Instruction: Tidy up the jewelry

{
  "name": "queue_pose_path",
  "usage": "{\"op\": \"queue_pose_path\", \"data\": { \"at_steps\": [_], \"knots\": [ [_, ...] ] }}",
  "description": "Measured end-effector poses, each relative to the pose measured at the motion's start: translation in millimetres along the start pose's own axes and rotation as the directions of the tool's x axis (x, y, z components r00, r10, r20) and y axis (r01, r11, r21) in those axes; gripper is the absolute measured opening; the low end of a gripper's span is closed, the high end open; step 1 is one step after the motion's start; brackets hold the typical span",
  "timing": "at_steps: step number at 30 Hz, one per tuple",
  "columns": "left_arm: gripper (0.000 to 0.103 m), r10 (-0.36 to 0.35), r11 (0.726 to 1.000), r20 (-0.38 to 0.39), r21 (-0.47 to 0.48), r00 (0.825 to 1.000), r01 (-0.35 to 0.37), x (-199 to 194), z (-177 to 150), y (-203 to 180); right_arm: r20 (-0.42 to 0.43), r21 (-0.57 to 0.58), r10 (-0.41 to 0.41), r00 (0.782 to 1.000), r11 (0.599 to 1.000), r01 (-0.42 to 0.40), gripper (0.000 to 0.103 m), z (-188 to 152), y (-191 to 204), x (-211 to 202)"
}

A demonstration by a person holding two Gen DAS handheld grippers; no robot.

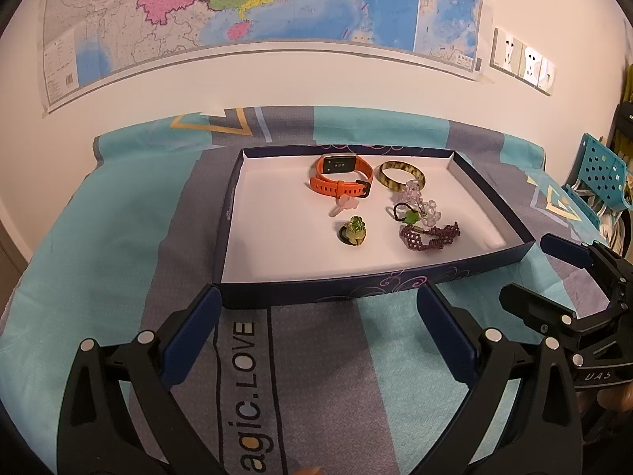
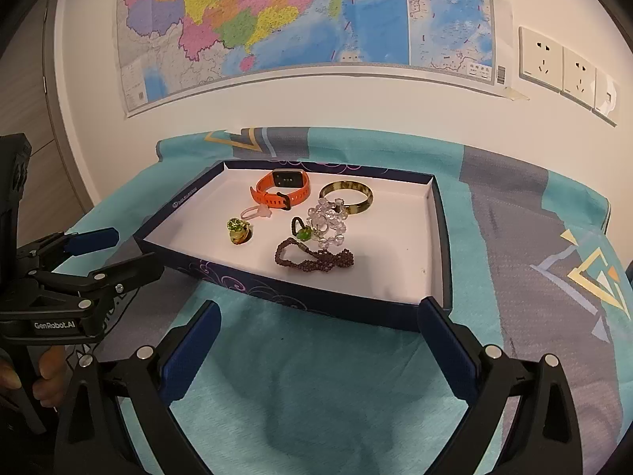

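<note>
A shallow dark-blue box tray (image 1: 356, 283) (image 2: 300, 297) with a white floor lies on the cloth. In it are an orange watch (image 1: 340, 178) (image 2: 281, 189), a mottled bangle (image 1: 400, 175) (image 2: 346, 197), a clear bead bracelet (image 1: 419, 202) (image 2: 328, 223), a dark red beaded bracelet (image 1: 429, 235) (image 2: 314, 257), a green-bead hair tie (image 1: 407, 215) (image 2: 302, 231), a green and gold ring (image 1: 353, 231) (image 2: 237, 231) and a pink clip (image 1: 344, 205) (image 2: 257, 211). My left gripper (image 1: 318, 308) is open and empty before the tray's near wall. My right gripper (image 2: 318, 322) is open and empty at the tray's near right corner.
A teal and grey cloth (image 1: 118, 237) (image 2: 534, 277) covers the table. A map (image 1: 257, 0) hangs on the wall behind, with sockets (image 2: 554, 63) to its right. A teal perforated basket (image 1: 601, 174) stands at the far right.
</note>
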State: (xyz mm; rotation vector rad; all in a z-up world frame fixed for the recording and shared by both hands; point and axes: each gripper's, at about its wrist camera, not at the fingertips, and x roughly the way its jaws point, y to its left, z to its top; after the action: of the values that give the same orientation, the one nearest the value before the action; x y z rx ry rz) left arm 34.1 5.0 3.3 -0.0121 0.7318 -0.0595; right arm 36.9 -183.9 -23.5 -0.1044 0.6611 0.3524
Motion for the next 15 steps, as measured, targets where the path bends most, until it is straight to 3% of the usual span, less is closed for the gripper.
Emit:
{"op": "queue_pose_path", "data": {
  "at_steps": [15],
  "knots": [
    [0.097,0.003,1.0,-0.01,0.008,1.0,-0.003,1.8,-1.9,-0.8,-0.012,0.01,-0.001,1.0,1.0,0.001,0.096,-2.9,0.8,2.3]
  ]
}}
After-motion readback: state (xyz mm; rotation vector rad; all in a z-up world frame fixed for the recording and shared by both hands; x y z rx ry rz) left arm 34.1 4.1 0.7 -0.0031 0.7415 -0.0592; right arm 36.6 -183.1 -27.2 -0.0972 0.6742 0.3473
